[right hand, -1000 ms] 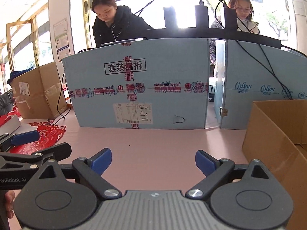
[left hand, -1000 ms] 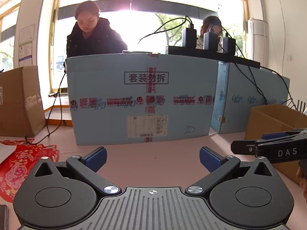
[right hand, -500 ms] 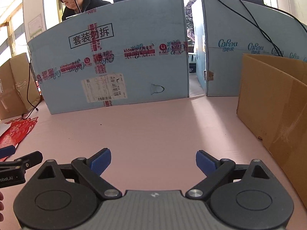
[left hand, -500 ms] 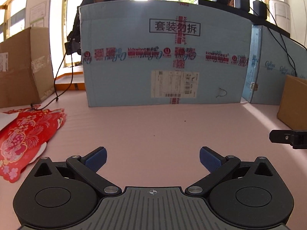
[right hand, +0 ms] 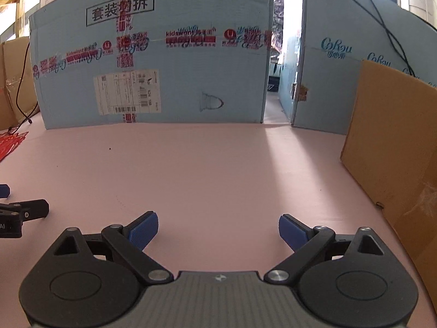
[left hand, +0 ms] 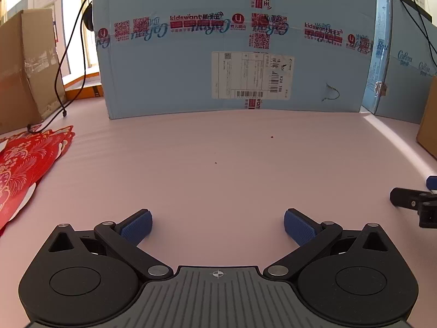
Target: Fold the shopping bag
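From your left wrist, your left gripper (left hand: 217,225) hangs wide and empty over the bare pink table (left hand: 218,164), the red shopping bag (left hand: 24,161) well off left, while from your right wrist your right gripper (right hand: 218,229) gapes equally empty, likely readied to reach.

Both tongs look like twins: the left tongs (left hand: 217,222) and right tongs (right hand: 217,227) each have a ribbed grey body, two black round discs, black link arms with silver screws, and textured blue pads (left hand: 296,228). A small crosshair mark sits mid-body.
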`<state>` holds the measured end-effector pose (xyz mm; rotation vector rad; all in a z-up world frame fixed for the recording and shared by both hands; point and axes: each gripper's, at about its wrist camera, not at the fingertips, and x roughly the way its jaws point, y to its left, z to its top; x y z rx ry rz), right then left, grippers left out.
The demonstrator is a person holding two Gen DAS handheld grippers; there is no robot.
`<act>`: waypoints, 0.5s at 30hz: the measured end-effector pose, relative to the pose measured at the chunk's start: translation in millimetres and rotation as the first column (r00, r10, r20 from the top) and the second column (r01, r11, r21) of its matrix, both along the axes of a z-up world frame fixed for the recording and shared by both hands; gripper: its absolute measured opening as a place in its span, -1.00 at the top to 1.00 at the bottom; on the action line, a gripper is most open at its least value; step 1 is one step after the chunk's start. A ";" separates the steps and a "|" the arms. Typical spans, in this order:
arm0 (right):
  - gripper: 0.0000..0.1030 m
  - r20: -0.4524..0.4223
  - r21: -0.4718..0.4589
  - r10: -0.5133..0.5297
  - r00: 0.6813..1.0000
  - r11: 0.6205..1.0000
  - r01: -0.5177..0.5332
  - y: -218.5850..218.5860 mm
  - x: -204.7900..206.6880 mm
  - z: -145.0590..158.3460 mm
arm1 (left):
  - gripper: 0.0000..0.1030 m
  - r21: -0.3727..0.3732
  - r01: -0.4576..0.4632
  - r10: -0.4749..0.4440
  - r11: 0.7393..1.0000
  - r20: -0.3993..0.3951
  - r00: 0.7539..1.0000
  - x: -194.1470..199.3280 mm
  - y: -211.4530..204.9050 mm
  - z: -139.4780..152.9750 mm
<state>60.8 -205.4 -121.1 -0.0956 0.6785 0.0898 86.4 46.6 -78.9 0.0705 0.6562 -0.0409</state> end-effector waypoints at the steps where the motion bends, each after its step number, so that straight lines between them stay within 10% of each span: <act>1: -0.95 -0.006 -0.001 0.005 1.000 1.000 -0.005 0.7 1.4 -1.8 | -1.00 0.001 0.000 0.000 1.000 0.001 1.000 0.4 -0.4 -0.9; 15: -1.00 -0.015 -0.006 0.009 1.000 1.000 -0.009 1.5 2.1 -7.8 | -1.00 -0.020 -0.005 0.005 1.000 -0.006 1.000 1.5 1.7 -1.4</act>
